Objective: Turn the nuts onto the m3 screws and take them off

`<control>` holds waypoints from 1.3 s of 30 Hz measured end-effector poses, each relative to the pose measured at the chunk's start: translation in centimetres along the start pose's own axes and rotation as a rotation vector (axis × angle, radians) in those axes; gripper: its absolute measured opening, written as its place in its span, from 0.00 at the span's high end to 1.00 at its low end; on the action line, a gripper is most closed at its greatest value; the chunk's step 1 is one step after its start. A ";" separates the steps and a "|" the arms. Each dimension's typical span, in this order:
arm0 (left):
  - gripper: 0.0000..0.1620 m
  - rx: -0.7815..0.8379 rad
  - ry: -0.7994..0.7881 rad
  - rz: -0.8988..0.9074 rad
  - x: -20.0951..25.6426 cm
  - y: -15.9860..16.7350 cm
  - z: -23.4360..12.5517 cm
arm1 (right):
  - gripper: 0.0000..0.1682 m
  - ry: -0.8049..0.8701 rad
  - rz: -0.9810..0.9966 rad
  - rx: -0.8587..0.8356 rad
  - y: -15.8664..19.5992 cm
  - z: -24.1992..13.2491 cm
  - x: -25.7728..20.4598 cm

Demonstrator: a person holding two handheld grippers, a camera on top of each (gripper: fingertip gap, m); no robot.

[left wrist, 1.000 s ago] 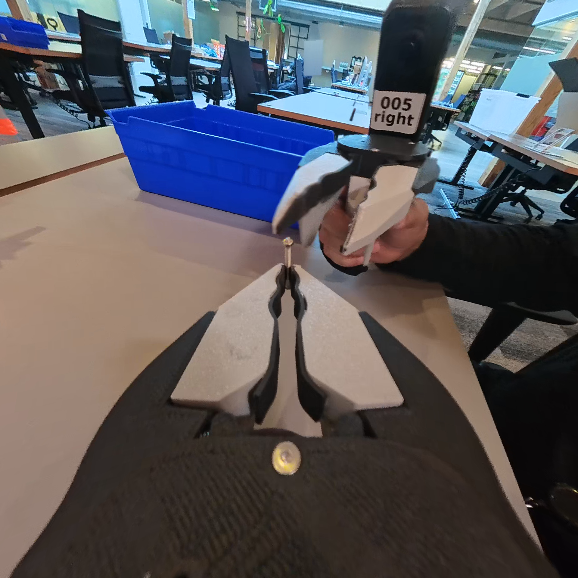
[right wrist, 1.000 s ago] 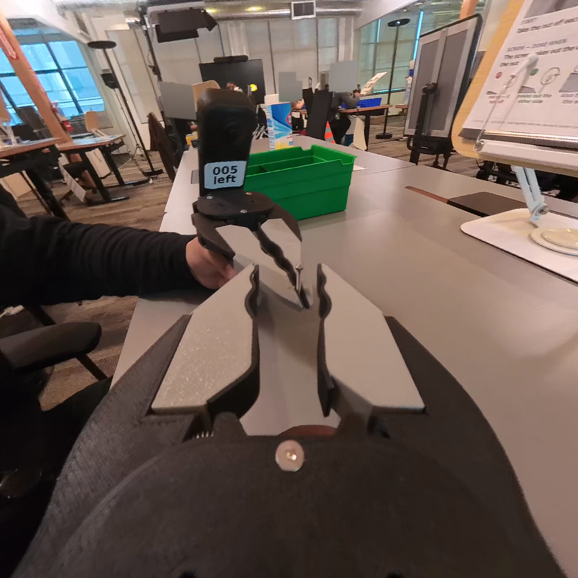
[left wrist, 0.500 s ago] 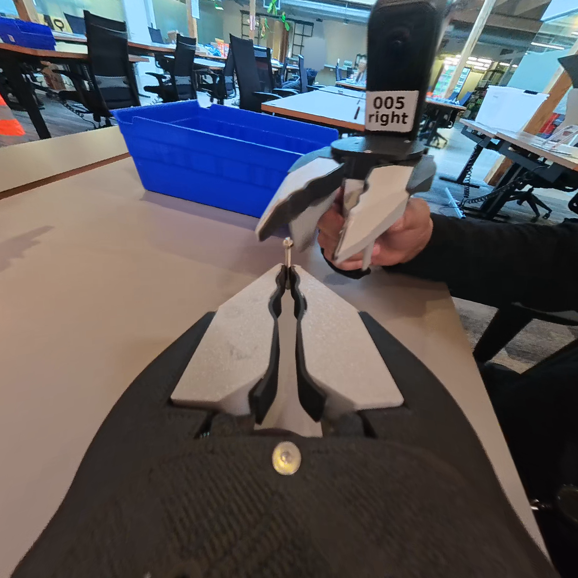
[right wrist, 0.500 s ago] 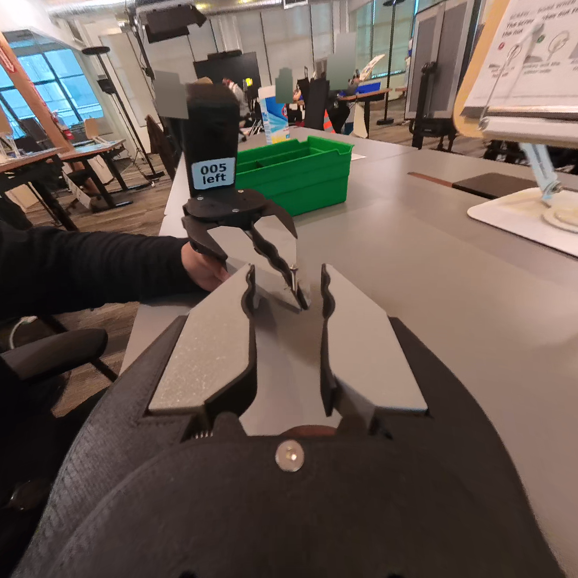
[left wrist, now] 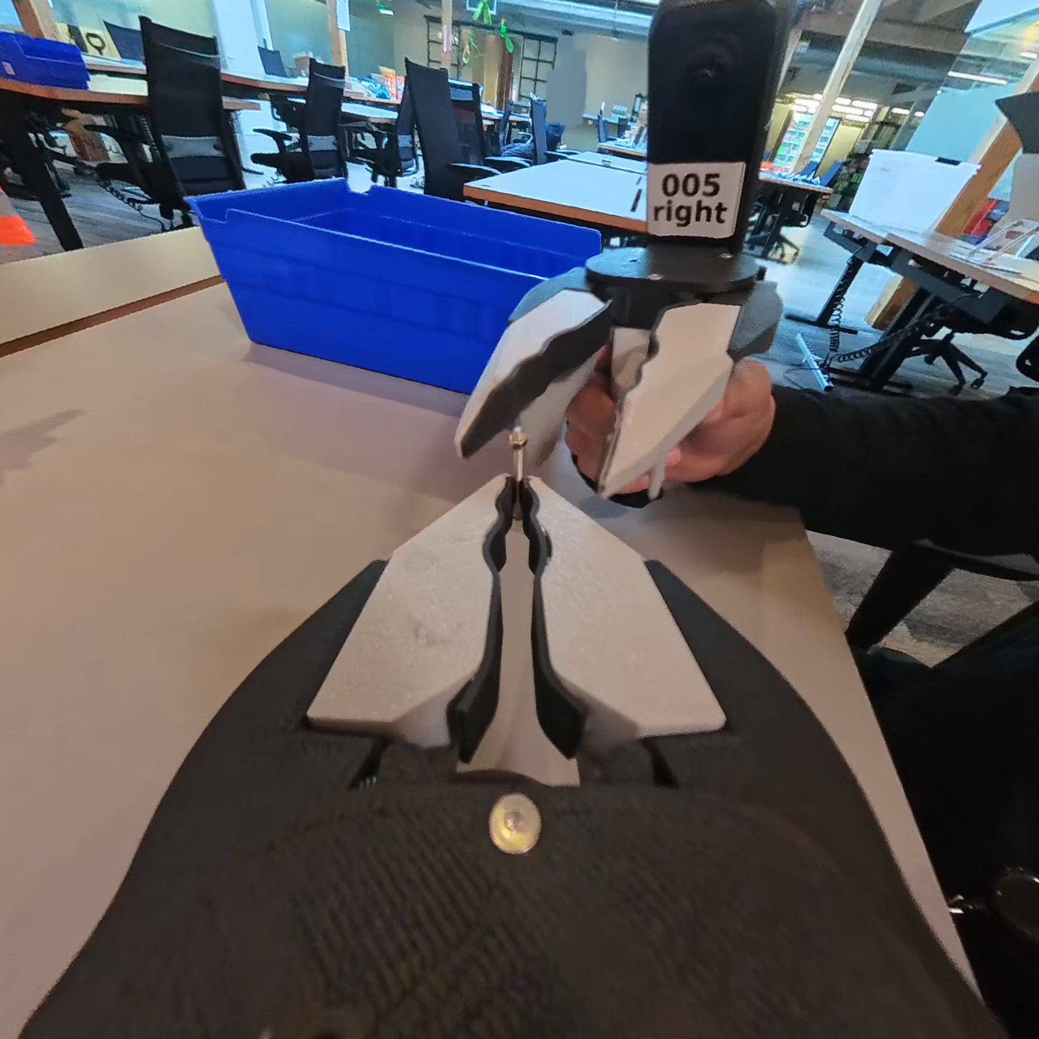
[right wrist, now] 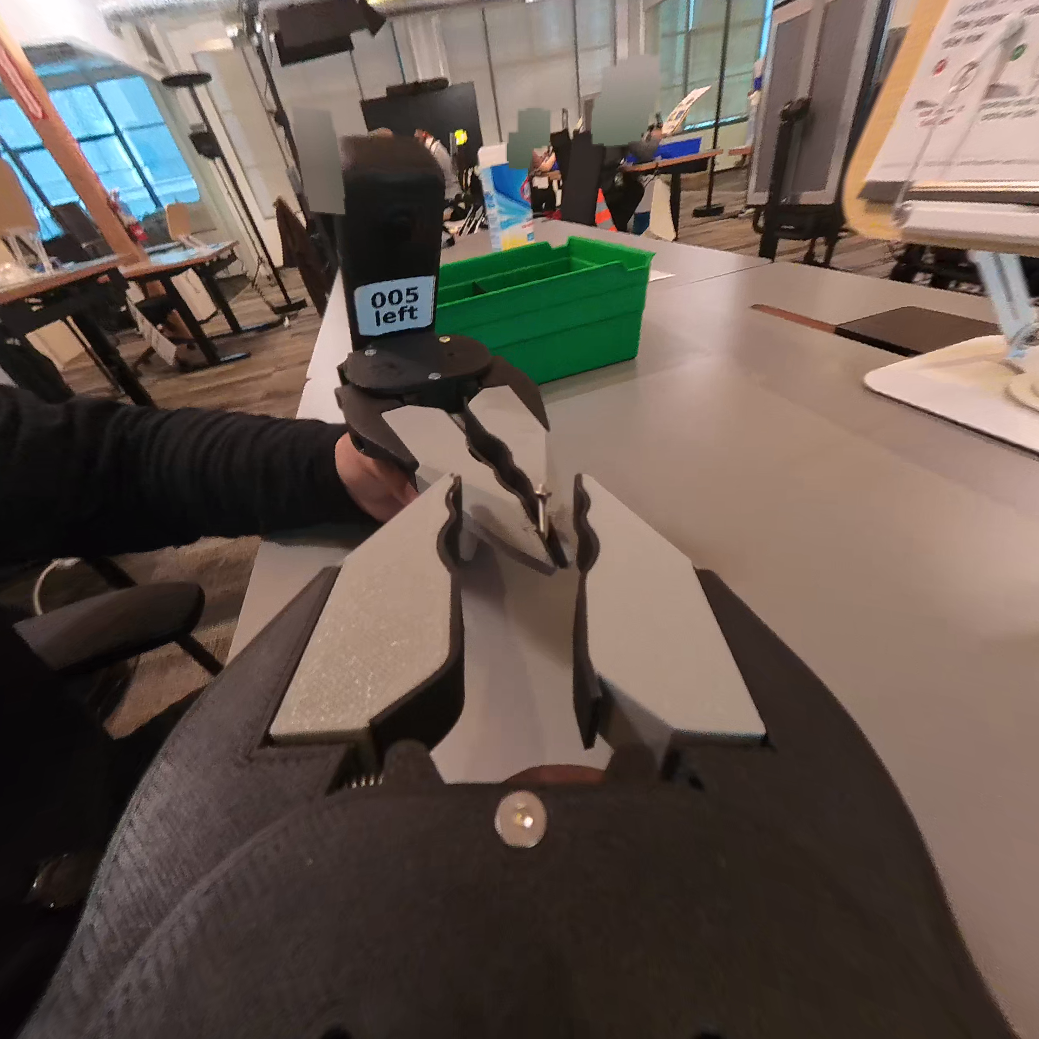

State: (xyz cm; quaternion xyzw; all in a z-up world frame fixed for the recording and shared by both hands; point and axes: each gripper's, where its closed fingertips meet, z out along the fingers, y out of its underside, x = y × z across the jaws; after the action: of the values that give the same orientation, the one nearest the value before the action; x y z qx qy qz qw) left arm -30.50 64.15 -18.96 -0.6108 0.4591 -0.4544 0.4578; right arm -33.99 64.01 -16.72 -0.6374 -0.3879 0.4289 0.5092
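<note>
**Here we hold a screw up between two grippers**

Here we see the left hand-held gripper (left wrist: 516, 495) pinched tight on a small metal screw (left wrist: 518, 456), whose shaft stands upright out of the fingertips with its head on top. We cannot tell whether a nut sits on it; the piece is too small. The right hand-held gripper (left wrist: 554, 458) hangs just beyond it with its fingers spread wide apart and nothing between them. Its nearer finger (left wrist: 509, 388) sits right at the screw head, though we cannot say that they touch. In the right wrist view the screw (right wrist: 541, 509) shows between that gripper's two spread fingers, held in the left hand-held gripper (right wrist: 556, 554), whose tips point down toward the grey desk (right wrist: 787, 478). A person's hand (left wrist: 703, 427) in a black sleeve grips the right handle. A blue bin (left wrist: 393, 281) rests on the desk behind, and a green bin (right wrist: 551, 315) stands farther back on the other side.
</note>
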 end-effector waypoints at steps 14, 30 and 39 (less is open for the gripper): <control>1.00 -0.019 -0.046 0.026 -0.7 0.2 0.0 | 0.79 0.004 -0.013 -0.027 0.4 0.3 -0.2; 1.00 0.013 -0.074 -0.025 -1.9 -0.1 -0.6 | 0.90 -0.026 -0.012 0.028 -0.6 -0.6 -0.6; 1.00 0.009 -0.003 -0.011 -0.2 -0.1 0.0 | 0.69 -0.017 0.027 0.005 -0.1 0.5 -0.3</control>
State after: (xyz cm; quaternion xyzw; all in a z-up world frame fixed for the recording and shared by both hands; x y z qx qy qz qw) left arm -30.51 64.39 -18.89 -0.6121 0.4531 -0.4580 0.4586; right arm -34.55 63.93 -16.68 -0.6374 -0.3826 0.4421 0.5019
